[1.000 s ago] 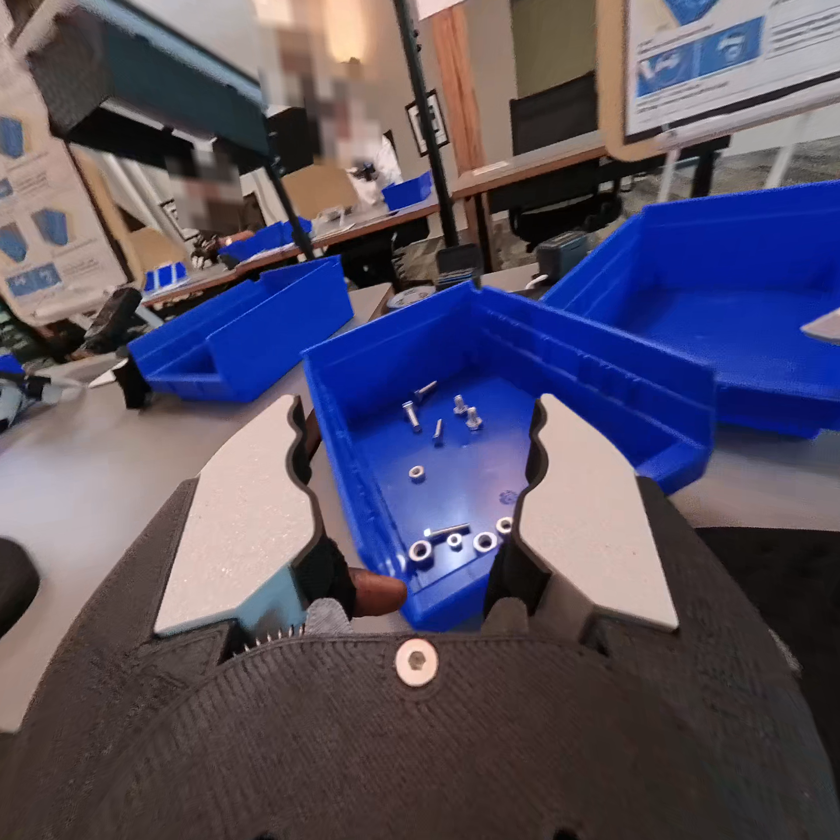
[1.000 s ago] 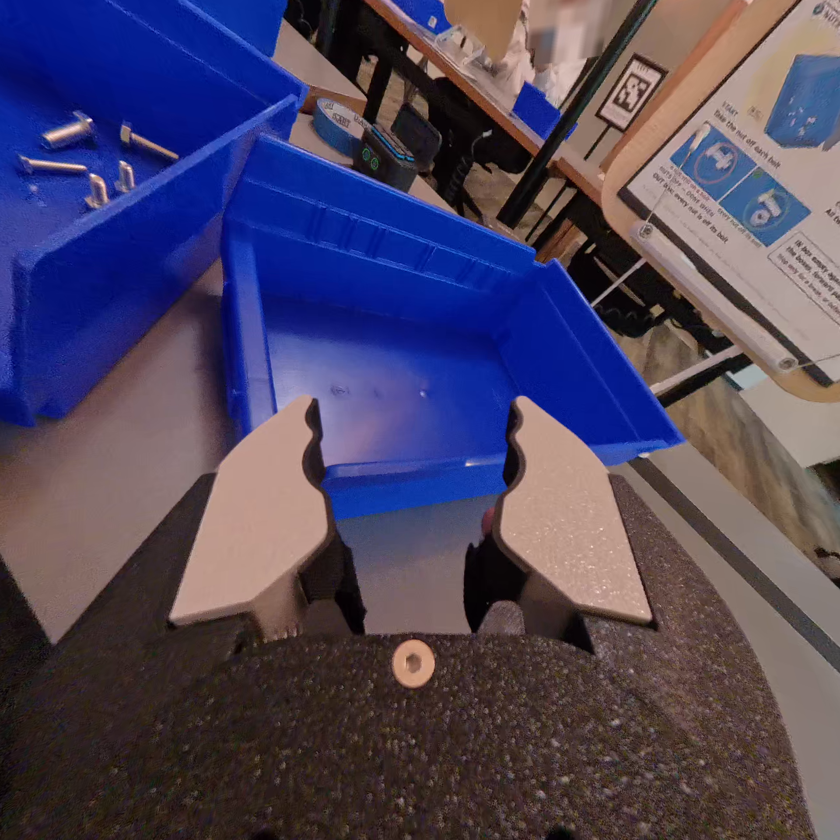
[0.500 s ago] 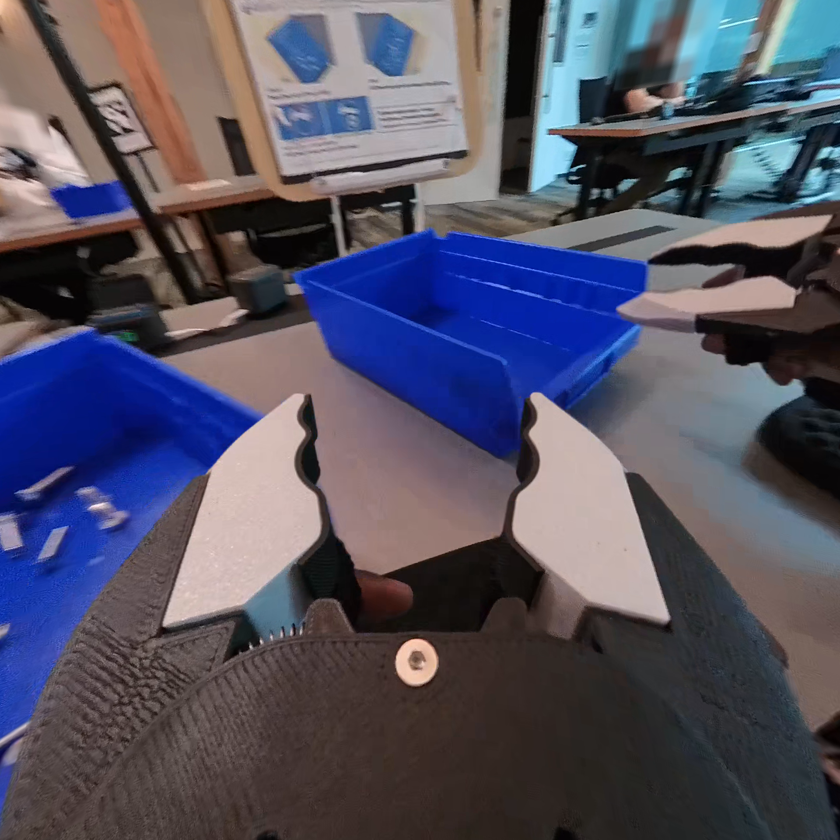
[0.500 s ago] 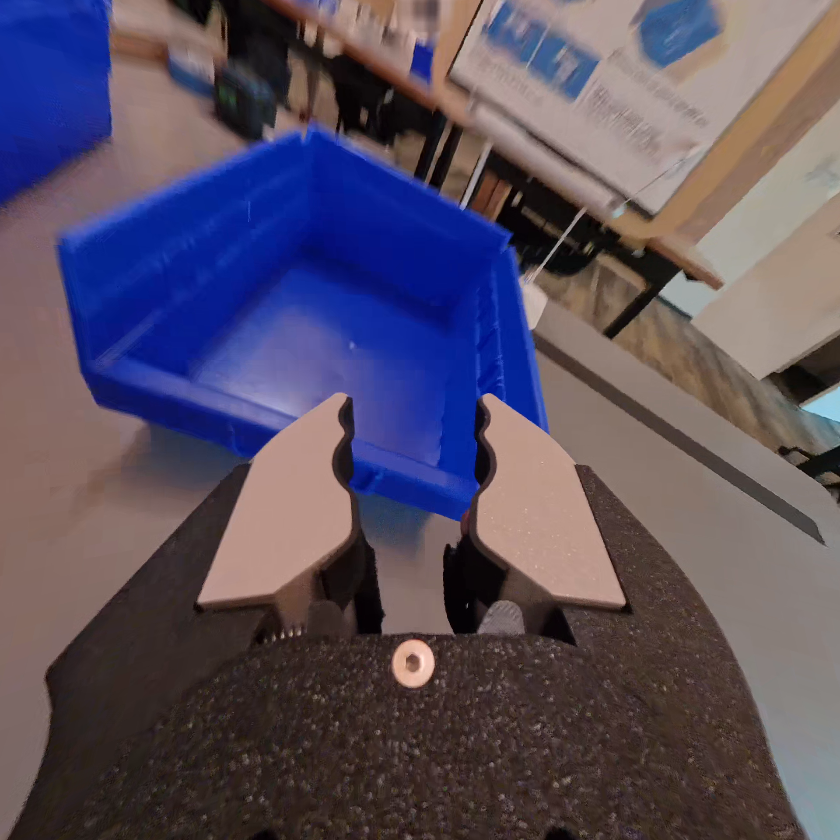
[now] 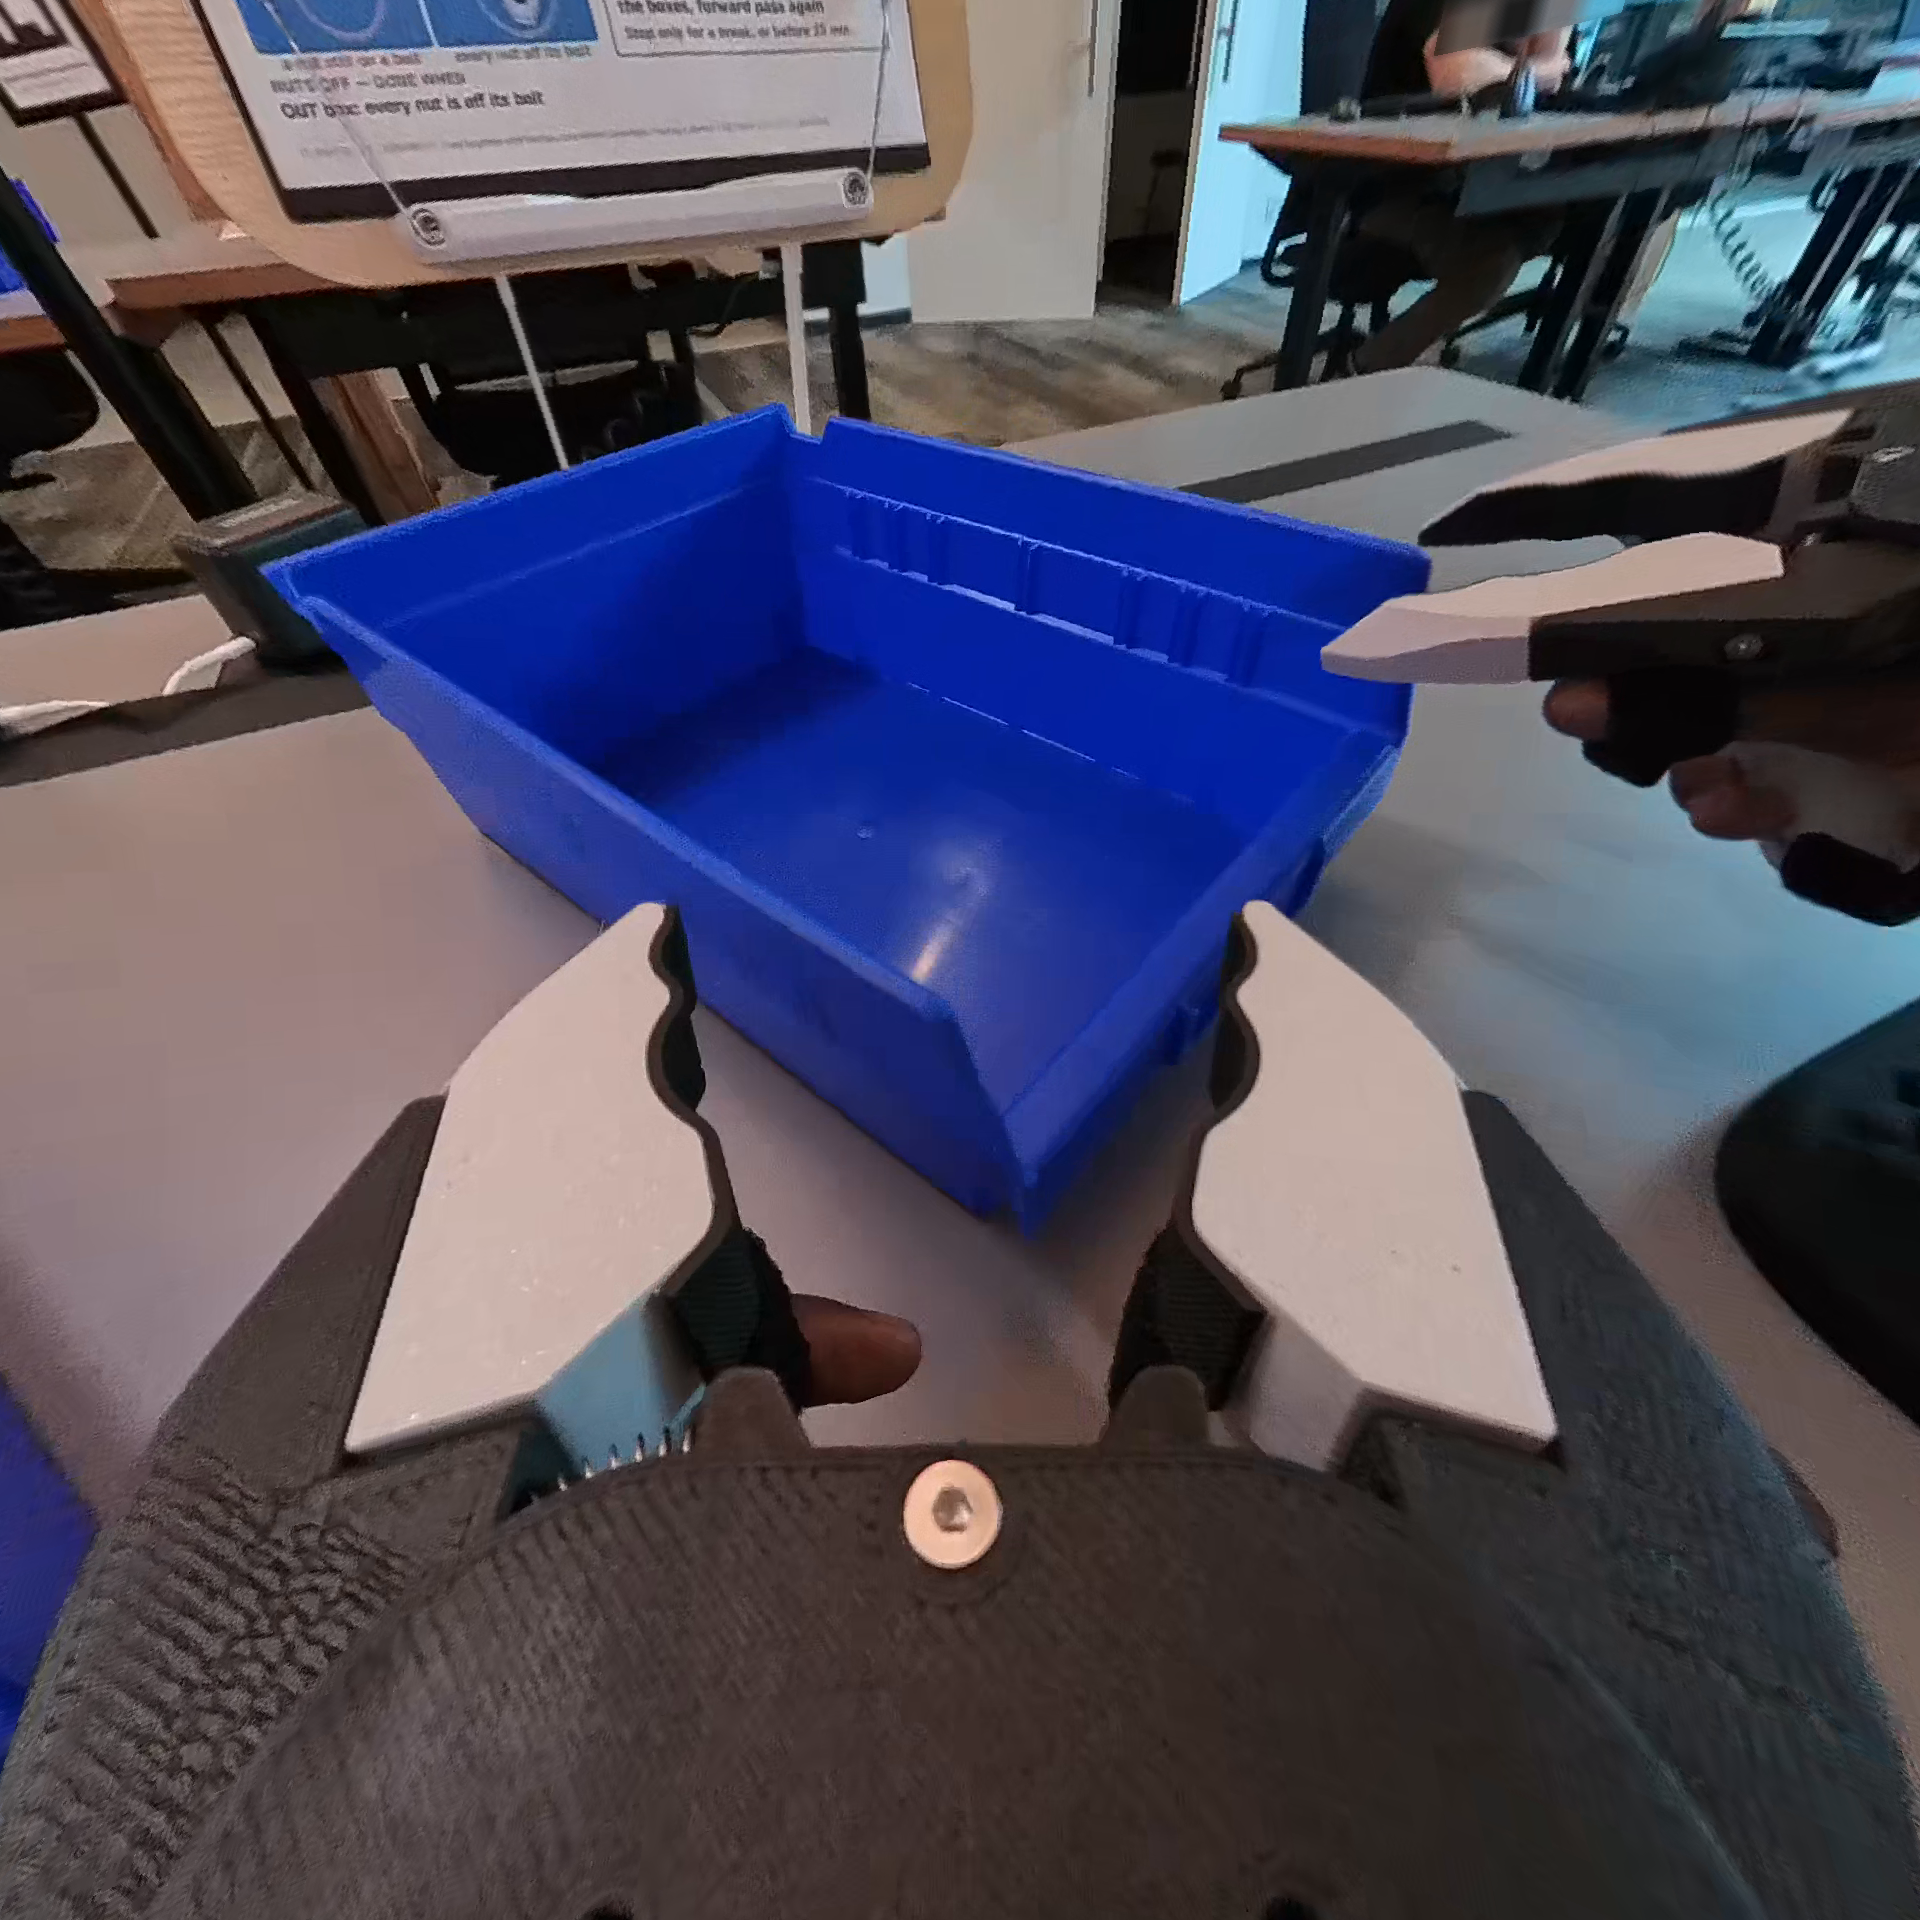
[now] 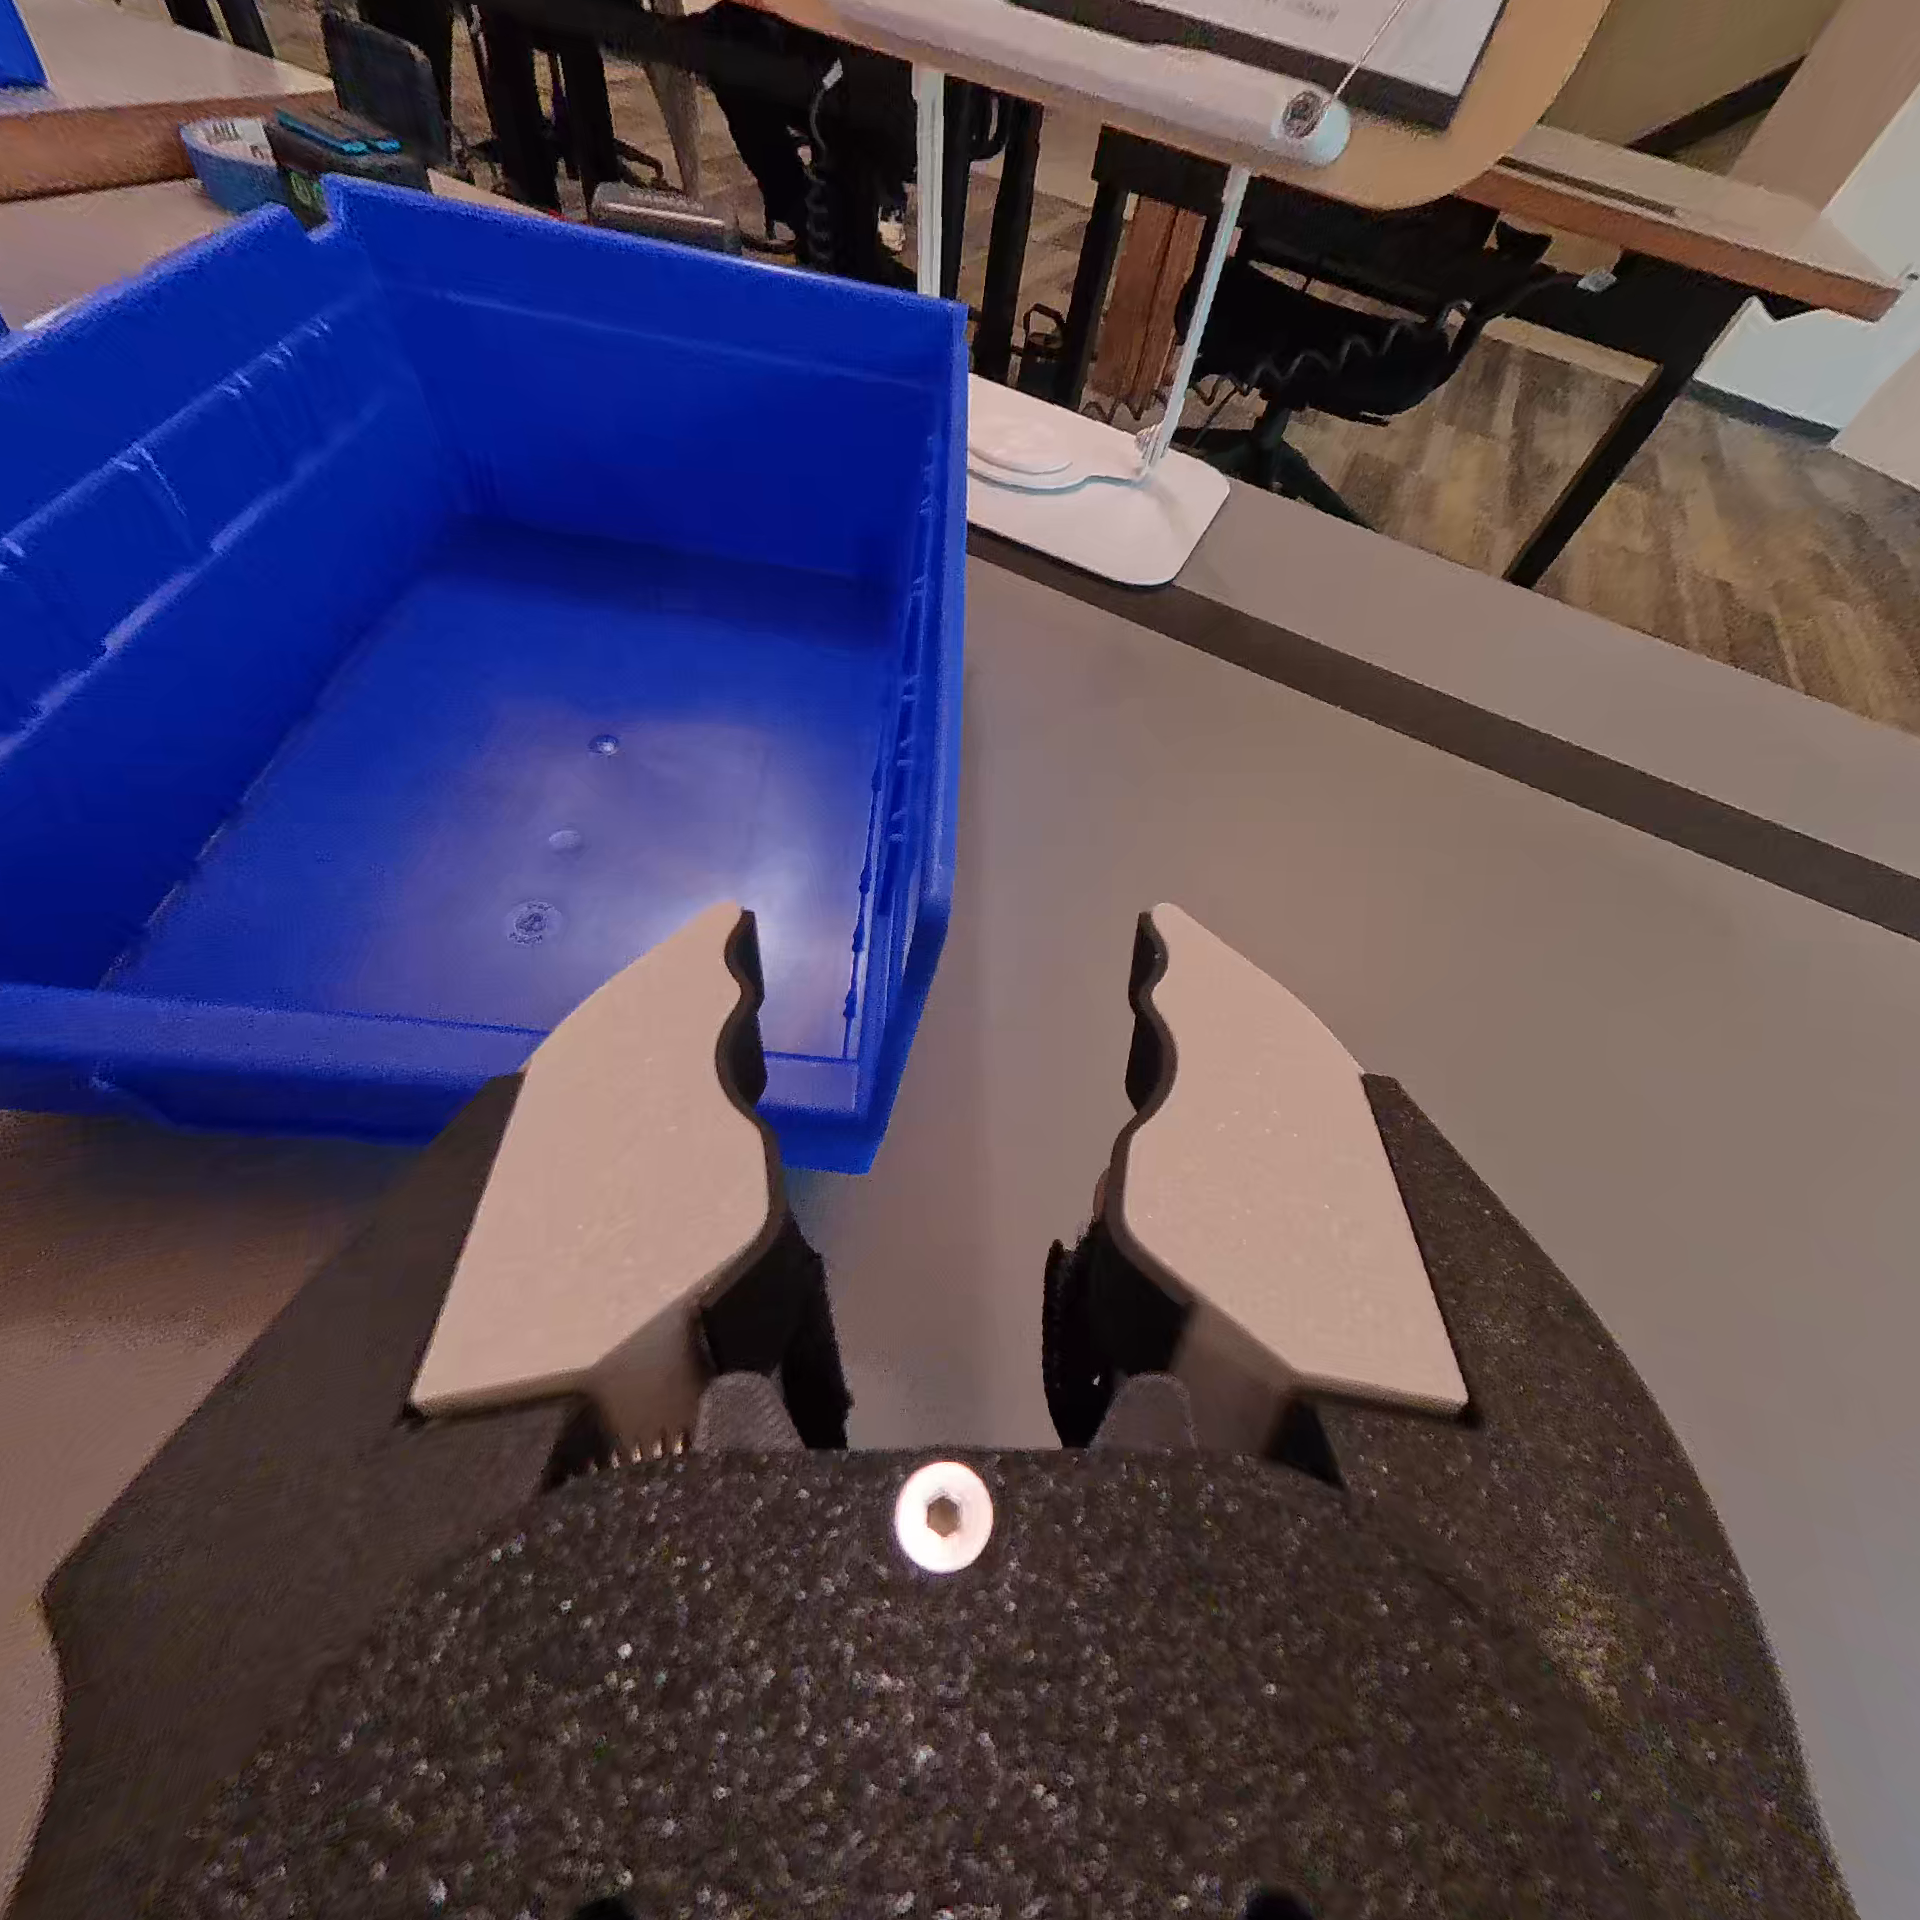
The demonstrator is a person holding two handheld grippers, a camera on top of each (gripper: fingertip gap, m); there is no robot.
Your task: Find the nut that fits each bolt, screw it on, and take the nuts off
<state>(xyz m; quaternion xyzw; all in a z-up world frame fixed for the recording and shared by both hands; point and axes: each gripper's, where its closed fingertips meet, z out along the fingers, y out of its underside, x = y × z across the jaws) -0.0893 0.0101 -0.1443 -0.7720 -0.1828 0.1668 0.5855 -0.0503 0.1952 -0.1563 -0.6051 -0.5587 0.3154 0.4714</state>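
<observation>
An empty blue bin (image 5: 883, 831) stands on the grey table in front of my left gripper (image 5: 951, 920), which is open and holds nothing; the bin's near corner lies between its spread fingers without touching them. My right gripper (image 6: 943, 920) is open and empty above the table, beside the bin's right wall (image 6: 930, 665). It also shows in the left wrist view (image 5: 1538, 582) at the right, over the bin's far corner. No bolts or nuts are in view.
A second blue bin's edge (image 5: 31, 1538) shows at the lower left. A sign board on a stand (image 5: 582, 114) with a white base (image 6: 1091, 488) stands behind the bin. A black strip (image 6: 1507, 717) crosses the table. A tape roll (image 6: 223, 156) and small devices lie at the back.
My left gripper swung right, away from the bin with the bolts and nuts, to face the empty bin. My right gripper also turned right, narrowed, then widened again. Both stayed empty.
</observation>
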